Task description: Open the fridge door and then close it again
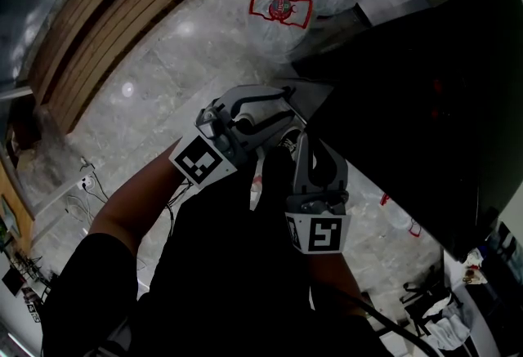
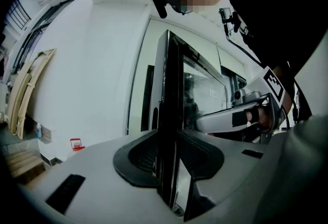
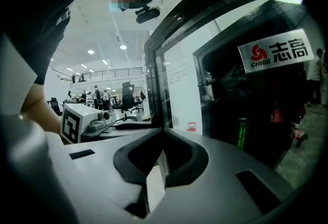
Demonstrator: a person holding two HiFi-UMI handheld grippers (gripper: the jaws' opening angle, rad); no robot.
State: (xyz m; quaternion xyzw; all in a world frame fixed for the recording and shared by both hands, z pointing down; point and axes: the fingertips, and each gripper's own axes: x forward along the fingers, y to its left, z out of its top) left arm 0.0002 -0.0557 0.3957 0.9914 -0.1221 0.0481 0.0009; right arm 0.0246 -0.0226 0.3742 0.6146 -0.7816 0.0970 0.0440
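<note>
A black glass-fronted fridge (image 1: 409,102) fills the right of the head view. My left gripper (image 1: 286,106) reaches in from the left to the door's free edge, and my right gripper (image 1: 306,139) meets the same edge from below. In the left gripper view the dark door edge (image 2: 171,74) runs upright between the left gripper's (image 2: 171,136) pads, which press on it. In the right gripper view the door frame (image 3: 154,74) and a pale strip sit between the right gripper's (image 3: 163,133) closed pads. A red and white brand label (image 3: 277,51) marks the glass.
Large water bottles (image 1: 282,8) with red handles stand on the marble floor beyond the fridge. A curved wooden bench (image 1: 122,12) lies at the upper left. Cans and bottles show through the glass. Office chairs and people are far off in the right gripper view.
</note>
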